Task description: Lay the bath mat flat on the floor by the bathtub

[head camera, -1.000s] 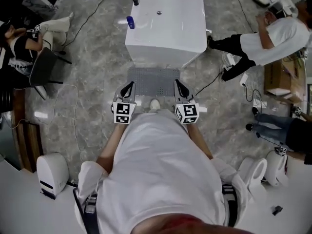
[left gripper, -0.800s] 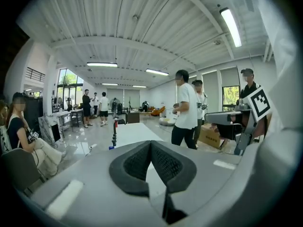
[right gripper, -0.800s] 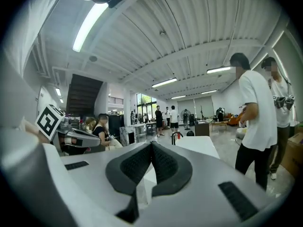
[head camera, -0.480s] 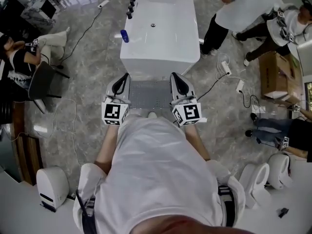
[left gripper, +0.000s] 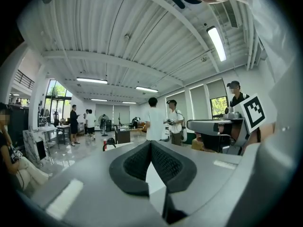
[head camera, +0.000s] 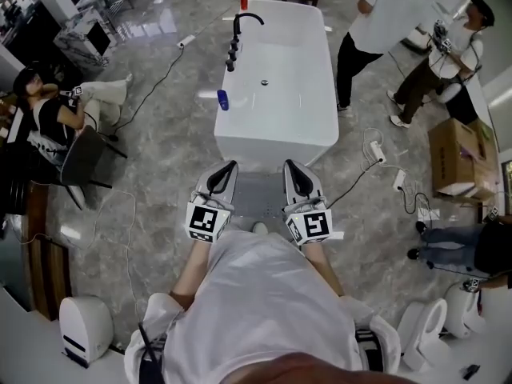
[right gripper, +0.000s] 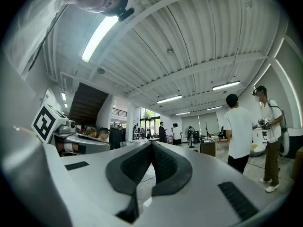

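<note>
Floor [head camera: 160, 158]: glossy grey marble-pattern tile, with a white power strip [head camera: 374, 155] and cables lying on it. Black chair [head camera: 82, 160] at left, cardboard box [head camera: 458, 152] at right. Ceiling [left gripper: 118, 37] white and ribbed, carrying long strip lights [left gripper: 216, 42]. Tall windows [left gripper: 56, 98] at the far end. Dark staircase [right gripper: 89, 104] against one wall.

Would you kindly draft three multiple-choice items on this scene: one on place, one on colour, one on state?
1. Where does the bath mat lie? A on a chair; B on the floor at the bathtub's near end; C on the cardboard box.
2. Its colour? A grey; B red; C yellow.
3. The left gripper and right gripper are? A gripping the mat; B wide open; C shut, empty.
B: it lies before the bathtub's wall. A: it looks grey. C: pads meet, nothing between.
</note>
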Motion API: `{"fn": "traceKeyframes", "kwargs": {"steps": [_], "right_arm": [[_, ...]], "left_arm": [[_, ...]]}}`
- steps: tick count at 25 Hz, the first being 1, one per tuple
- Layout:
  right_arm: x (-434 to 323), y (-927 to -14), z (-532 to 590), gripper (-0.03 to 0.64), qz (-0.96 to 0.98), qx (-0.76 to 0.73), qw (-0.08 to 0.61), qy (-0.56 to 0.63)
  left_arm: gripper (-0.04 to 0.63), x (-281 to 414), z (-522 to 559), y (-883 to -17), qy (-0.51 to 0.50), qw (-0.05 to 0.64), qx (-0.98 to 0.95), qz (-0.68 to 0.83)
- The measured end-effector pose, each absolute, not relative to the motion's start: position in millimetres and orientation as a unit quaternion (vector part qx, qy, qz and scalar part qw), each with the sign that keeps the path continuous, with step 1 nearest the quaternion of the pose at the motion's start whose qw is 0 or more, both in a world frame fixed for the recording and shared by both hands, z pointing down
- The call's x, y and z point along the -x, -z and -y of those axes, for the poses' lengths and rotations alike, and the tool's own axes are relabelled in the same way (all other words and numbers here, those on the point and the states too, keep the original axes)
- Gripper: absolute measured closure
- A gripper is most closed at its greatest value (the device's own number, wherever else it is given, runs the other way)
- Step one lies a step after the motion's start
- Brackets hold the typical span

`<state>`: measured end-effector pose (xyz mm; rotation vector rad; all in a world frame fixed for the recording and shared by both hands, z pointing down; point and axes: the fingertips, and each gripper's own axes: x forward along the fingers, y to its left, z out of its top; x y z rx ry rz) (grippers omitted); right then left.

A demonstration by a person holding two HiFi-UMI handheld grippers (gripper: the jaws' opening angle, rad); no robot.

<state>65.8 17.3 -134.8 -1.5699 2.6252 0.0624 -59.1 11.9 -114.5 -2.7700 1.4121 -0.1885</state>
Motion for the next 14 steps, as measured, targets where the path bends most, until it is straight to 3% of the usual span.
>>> {"fn": "traceKeyframes", "kwargs": {"steps": [7,14], "right_arm": [[-38.9,138.2,-32.5,0.617,-0.846,0.533,0.022,-0.006],[-10.5,147.1,-28.8,0.617,-0.838,0.544,0.017,-0.033]], "left_arm": [[0.597,97.6,-28.9,105.8,0.064,-0.03,0.897,-0.436],[0.597,108.4,-35.9,108.1,0.055,-0.011,0.908,-0.415]]}}
